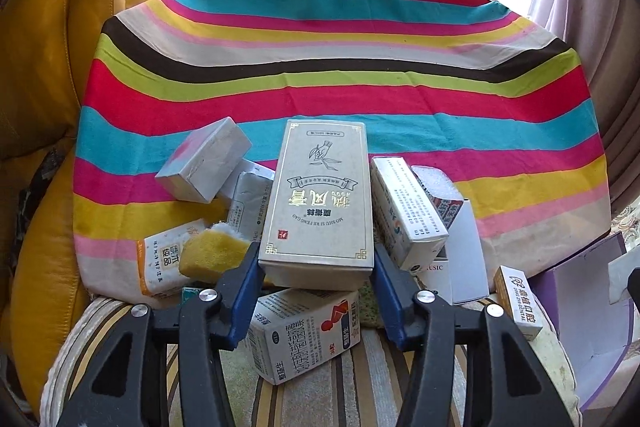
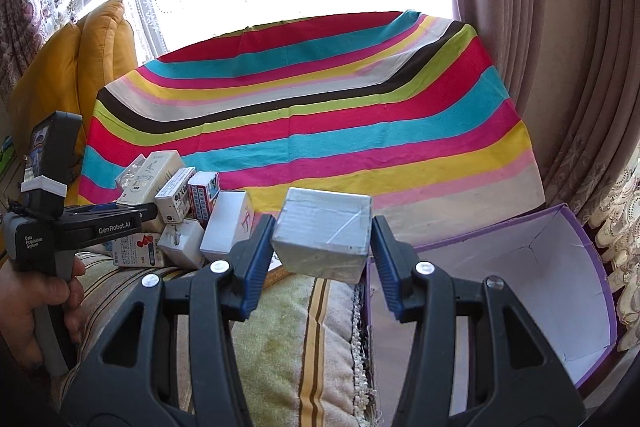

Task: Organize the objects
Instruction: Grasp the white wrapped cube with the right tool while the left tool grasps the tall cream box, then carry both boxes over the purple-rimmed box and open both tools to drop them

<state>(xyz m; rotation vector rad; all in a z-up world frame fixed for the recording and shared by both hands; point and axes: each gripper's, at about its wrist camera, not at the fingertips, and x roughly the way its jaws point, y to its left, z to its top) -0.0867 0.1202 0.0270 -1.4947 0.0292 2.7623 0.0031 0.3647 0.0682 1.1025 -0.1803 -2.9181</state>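
Observation:
My left gripper [image 1: 316, 259] is shut on a long beige box with gold Chinese print [image 1: 320, 195], held above a pile of small medicine boxes [image 1: 304, 331] and a yellow sponge [image 1: 212, 255]. My right gripper [image 2: 322, 239] is shut on a silver-grey box [image 2: 324, 233], held at the left rim of an open purple box [image 2: 520, 275] with a white inside. The left gripper and the hand holding it show at the left of the right wrist view [image 2: 100, 223], over the same pile [image 2: 180, 211].
The pile lies on a striped cushion [image 2: 296, 339] in front of a bright striped cloth [image 1: 340, 67]. A yellow leather seat [image 1: 44, 75] is at the left, curtains [image 2: 560, 67] at the right. The purple box also shows at the right of the left wrist view [image 1: 580, 307].

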